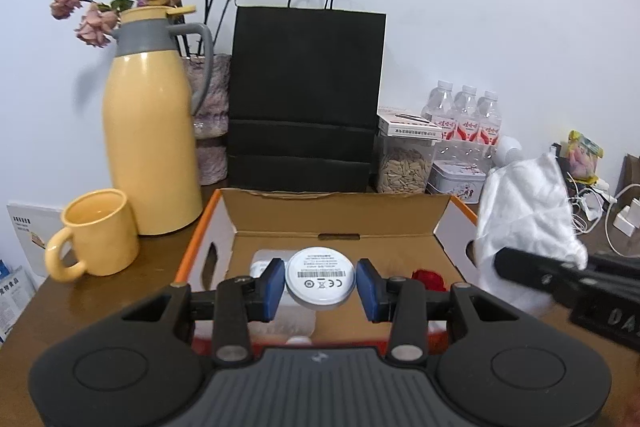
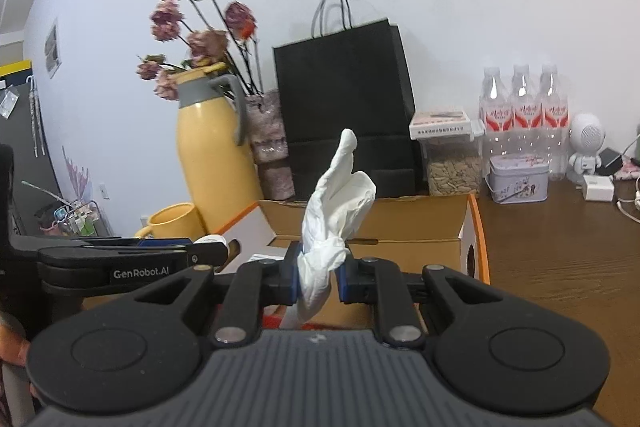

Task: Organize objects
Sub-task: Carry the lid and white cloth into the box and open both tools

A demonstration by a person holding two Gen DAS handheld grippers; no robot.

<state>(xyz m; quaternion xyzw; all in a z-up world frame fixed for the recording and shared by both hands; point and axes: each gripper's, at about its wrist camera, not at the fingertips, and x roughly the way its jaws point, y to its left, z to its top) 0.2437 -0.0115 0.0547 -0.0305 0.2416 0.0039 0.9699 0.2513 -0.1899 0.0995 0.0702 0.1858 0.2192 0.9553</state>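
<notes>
I have the left tool [image 1: 320, 286] clamped on the white disc [image 1: 320, 277] and the right tool [image 2: 318, 277] pinching the tissue [image 2: 336, 211], both above the box [image 1: 336, 215]; next, placing each.

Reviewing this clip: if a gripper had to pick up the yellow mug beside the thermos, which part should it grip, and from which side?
Grip the yellow mug across its rim wall, coming from above: it stands upright with its mouth open and nothing over it. Its loop handle juts toward the table's near-left edge, so that side also offers a grasp. The yellow thermos stands close on the far right, which probably blocks that approach.
</notes>
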